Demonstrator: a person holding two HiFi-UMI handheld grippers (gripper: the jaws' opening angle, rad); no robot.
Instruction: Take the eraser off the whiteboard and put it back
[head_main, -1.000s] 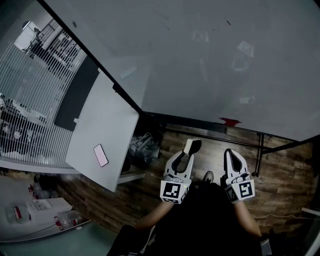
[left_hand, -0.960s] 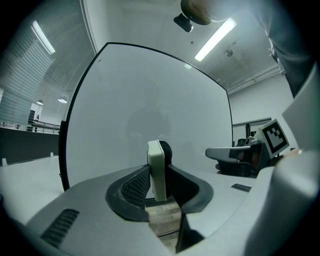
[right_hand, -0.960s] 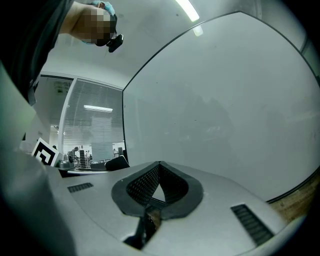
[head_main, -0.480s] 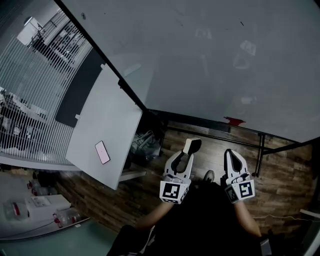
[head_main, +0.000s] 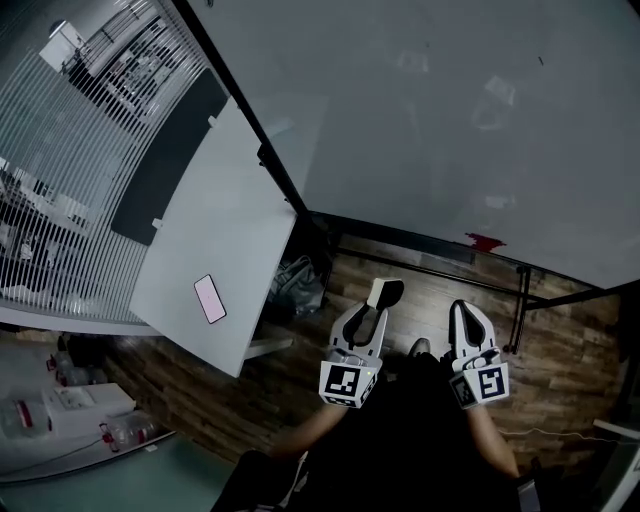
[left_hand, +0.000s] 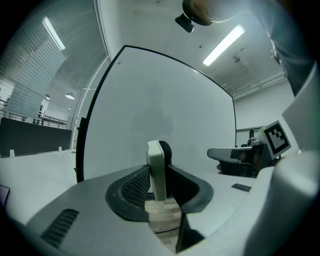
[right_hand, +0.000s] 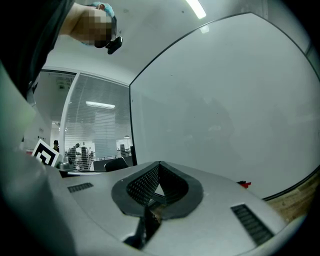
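Note:
The eraser, a white block with a black felt face, stands on edge between the jaws of my left gripper, which is shut on it. In the left gripper view the eraser is clamped upright in the left gripper, facing the whiteboard. The whiteboard fills the upper right of the head view, some way ahead of both grippers. My right gripper is beside the left one, shut and holding nothing; its tips meet in the right gripper view.
A small red object lies at the whiteboard's lower edge, and it also shows in the right gripper view. A white desk with a pink phone stands to the left, by a glass wall with blinds. Below is wood floor.
In the head view the desk, the phone and the whiteboard's left edge have slid right and down a little. Both grippers keep their place in the picture, and the eraser stays clamped.

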